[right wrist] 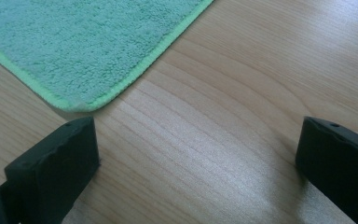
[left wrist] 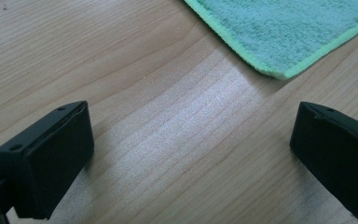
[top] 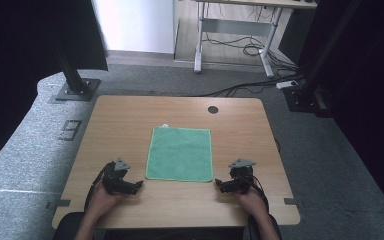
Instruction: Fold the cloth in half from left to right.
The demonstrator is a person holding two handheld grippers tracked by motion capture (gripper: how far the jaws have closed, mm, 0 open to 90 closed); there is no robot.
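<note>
A green cloth (top: 180, 153) is lying flat at the middle of the wooden tabletop (top: 120, 120). The left tongs (top: 139, 185) are resting near its near-left corner, the right tongs (top: 218, 184) near its near-right corner, both gaping wide and holding nothing.

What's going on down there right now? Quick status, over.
Left gripper and right gripper both open, resting on the table. Green cloth lies flat between them, untouched. Nothing in the way.
</note>
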